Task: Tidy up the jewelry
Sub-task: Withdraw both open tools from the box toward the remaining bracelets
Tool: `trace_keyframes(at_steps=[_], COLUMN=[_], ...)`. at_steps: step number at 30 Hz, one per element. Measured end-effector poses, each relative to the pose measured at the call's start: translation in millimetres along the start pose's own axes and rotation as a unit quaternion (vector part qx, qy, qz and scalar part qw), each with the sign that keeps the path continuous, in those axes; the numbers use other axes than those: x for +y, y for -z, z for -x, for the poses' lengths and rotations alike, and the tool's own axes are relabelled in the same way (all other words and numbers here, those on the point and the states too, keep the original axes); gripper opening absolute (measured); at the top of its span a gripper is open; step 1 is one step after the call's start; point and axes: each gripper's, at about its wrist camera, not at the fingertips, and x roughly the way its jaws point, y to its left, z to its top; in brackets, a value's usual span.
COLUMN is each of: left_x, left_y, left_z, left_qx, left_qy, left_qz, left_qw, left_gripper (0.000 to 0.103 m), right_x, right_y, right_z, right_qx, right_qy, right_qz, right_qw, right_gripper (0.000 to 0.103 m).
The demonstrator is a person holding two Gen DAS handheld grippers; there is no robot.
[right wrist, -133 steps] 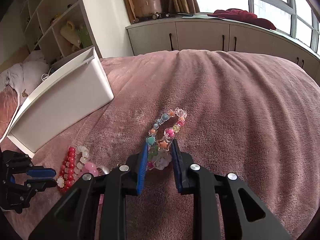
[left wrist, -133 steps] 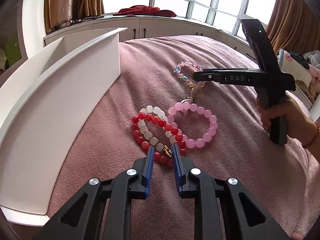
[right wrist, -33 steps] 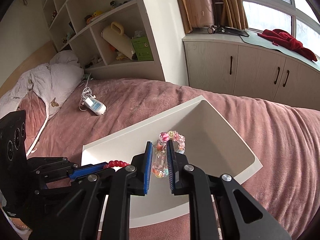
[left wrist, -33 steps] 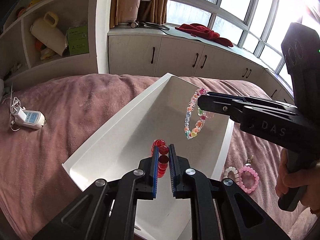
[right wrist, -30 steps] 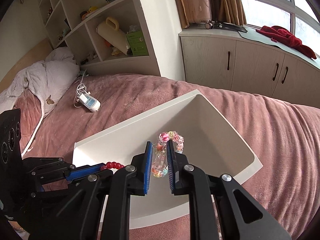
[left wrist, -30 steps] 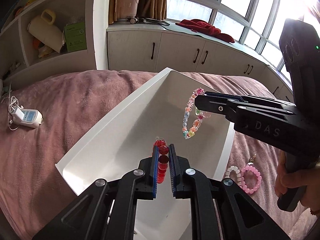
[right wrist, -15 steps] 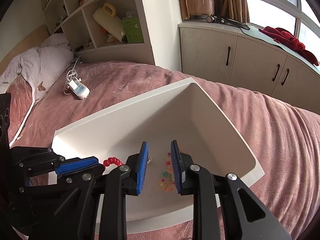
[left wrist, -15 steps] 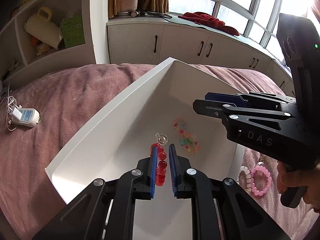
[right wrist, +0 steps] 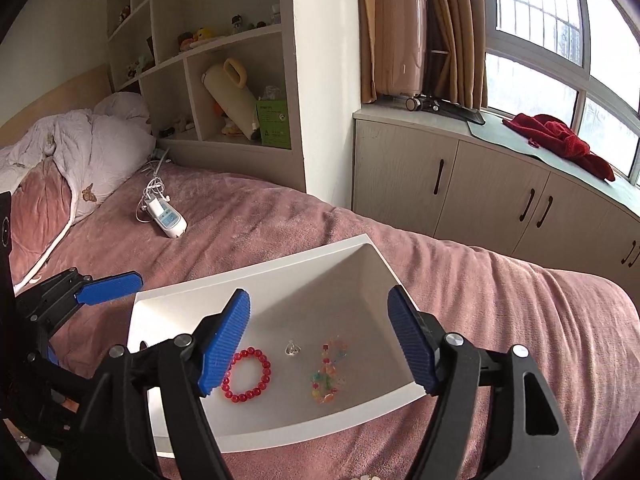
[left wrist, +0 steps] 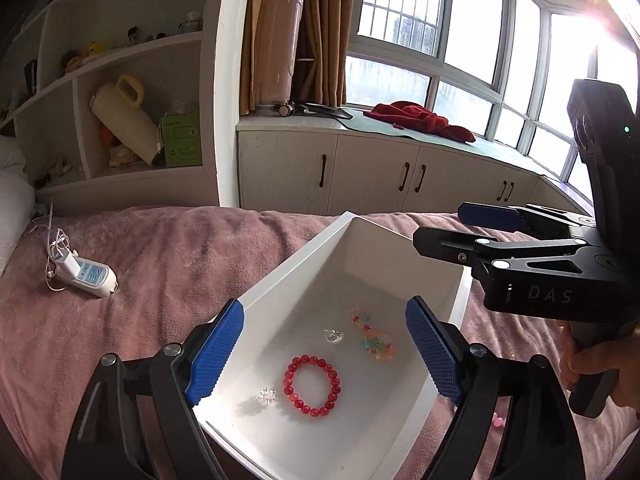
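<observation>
Two bracelets laid in the tray (left wrist: 280, 276)
Red bracelet (left wrist: 311, 385) and multicolour bracelet (left wrist: 374, 338) are seen inside; left hand-held gripper (left wrist: 326, 354) and right hand-held gripper (right wrist: 320, 342) are spread wide, empty.

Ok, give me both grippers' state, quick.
Left gripper: open, holding nothing.
Right gripper: open, holding nothing.

White storage bin (left wrist: 280, 276). Red bead bracelet (left wrist: 312, 385). Multicoloured bead bracelet (left wrist: 374, 336) (red, orange, green, blue). Clear charm (left wrist: 333, 335). Black grippers with ribbed blue pads (left wrist: 218, 350). Dusty-pink bedspread (left wrist: 160, 256). White power strip (left wrist: 90, 276), blue sockets.
</observation>
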Motion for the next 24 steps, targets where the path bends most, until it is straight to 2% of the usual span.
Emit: trace_keyframes(at_steps=[2, 6, 7, 8, 13, 16, 24], left_x=[-0.3, 3.1, 6.9, 10.2, 22.1, 21.2, 3.3], left_y=[-0.1, 4.7, 6.9, 9.1, 18.2, 22.5, 32.0], left_z=[14.0, 41.7, 48.4, 53.6, 72.7, 83.6, 104.6], left_qx=[-0.021, -0.063, -0.071, -0.077, -0.088, -0.093, -0.111], left_qy=[-0.005, -0.031, -0.033, -0.035, -0.036, -0.044, -0.029], left_qz=[-0.003, 0.006, 0.015, 0.027, 0.060, 0.059, 0.049], left_qw=[0.9998, 0.9975, 0.9968, 0.9961, 0.9936, 0.9929, 0.9921], left_gripper=[0.087, 0.094, 0.095, 0.096, 0.098, 0.099, 0.099], right_x=[0.1, -3.0, -4.3, -5.8, -16.9, -24.7, -52.4], right_y=[-2.3, -2.2, -0.9, 1.4, 16.1, 29.6, 75.3], right_z=[18.9, 53.4, 60.7, 68.9, 101.7, 119.5, 172.7], right_qx=[-0.025, -0.060, -0.068, -0.078, -0.109, -0.125, -0.169], right_qy=[0.006, 0.020, 0.027, 0.030, 0.042, 0.056, 0.074], right_qz=[0.005, 0.011, 0.010, 0.009, 0.005, 0.004, -0.003], right_qw=[1.000, 0.998, 0.997, 0.996, 0.993, 0.991, 0.983], right_gripper=[0.077, 0.082, 0.092, 0.098, 0.098, 0.098, 0.098])
